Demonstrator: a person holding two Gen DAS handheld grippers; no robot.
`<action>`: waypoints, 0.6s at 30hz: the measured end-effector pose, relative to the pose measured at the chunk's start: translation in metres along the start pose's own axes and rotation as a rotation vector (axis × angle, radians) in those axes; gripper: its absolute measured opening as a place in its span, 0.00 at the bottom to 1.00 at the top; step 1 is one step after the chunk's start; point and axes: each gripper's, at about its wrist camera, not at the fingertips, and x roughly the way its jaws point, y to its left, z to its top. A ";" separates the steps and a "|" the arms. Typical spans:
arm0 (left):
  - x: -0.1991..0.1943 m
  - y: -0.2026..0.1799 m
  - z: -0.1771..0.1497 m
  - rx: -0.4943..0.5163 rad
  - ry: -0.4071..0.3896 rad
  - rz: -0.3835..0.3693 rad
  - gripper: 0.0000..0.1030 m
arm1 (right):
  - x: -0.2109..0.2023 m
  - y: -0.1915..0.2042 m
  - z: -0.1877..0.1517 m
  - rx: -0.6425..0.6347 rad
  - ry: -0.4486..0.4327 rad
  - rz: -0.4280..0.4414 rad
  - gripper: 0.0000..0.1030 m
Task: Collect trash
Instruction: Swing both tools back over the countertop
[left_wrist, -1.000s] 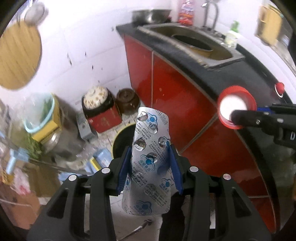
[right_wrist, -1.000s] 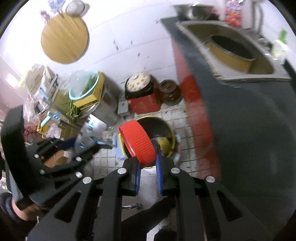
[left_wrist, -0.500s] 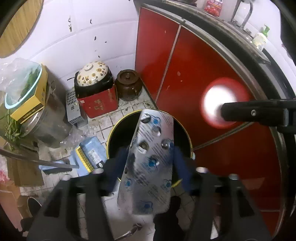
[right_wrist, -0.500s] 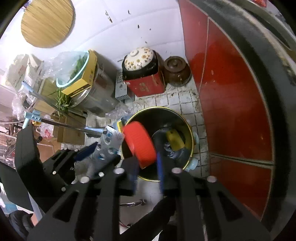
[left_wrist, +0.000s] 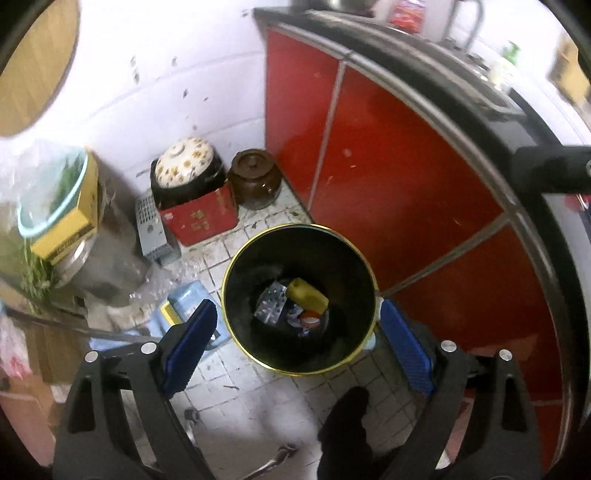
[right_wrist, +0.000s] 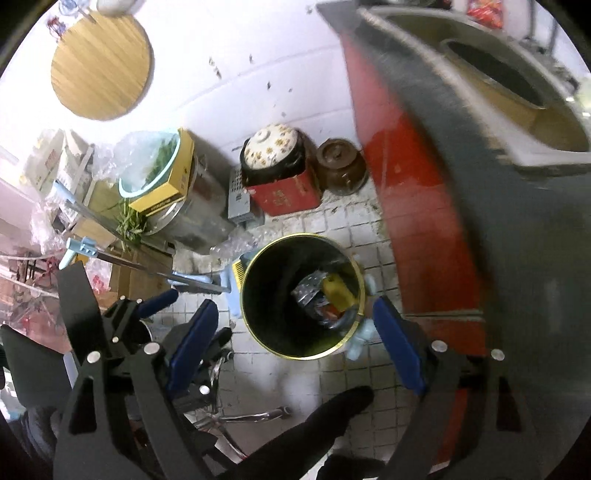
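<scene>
You held the left gripper (left_wrist: 297, 343) above the bin (left_wrist: 236, 269), its jaws opening wide with nothing between them. The black, gold-rimmed bin stood on the tiled floor (left_wrist: 255, 402) directly below and ahead of the blue pads (left_wrist: 190, 343). Inside it lay one silver blister pack (left_wrist: 271, 306), one yellow piece (left_wrist: 308, 295) just beside it, and one red cap (left_wrist: 309, 320) under the yellow piece; the rest of the contents were too dark to tell apart.

Your right gripper (right_wrist: 295, 343) was likewise opening, empty, over the same bin (right_wrist: 258, 280), where the blister pack (right_wrist: 308, 290) and yellow piece (right_wrist: 338, 291) showed again. The left gripper (right_wrist: 155, 306) appeared to its left.

Beyond the bin, against the white wall, stood one brown lidded jar (left_wrist: 255, 177) and one floral-lidded pot (left_wrist: 186, 164) resting on a red box (left_wrist: 201, 218). To the right of both grippers ran the red cabinet (left_wrist: 388, 166).
</scene>
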 end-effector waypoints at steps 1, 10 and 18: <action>-0.006 -0.006 0.002 0.013 0.001 0.001 0.85 | -0.015 -0.004 -0.005 0.005 -0.018 -0.006 0.82; -0.109 -0.161 0.038 0.283 -0.115 -0.160 0.90 | -0.198 -0.090 -0.102 0.187 -0.242 -0.188 0.86; -0.176 -0.361 0.021 0.684 -0.178 -0.440 0.90 | -0.344 -0.179 -0.251 0.495 -0.416 -0.466 0.87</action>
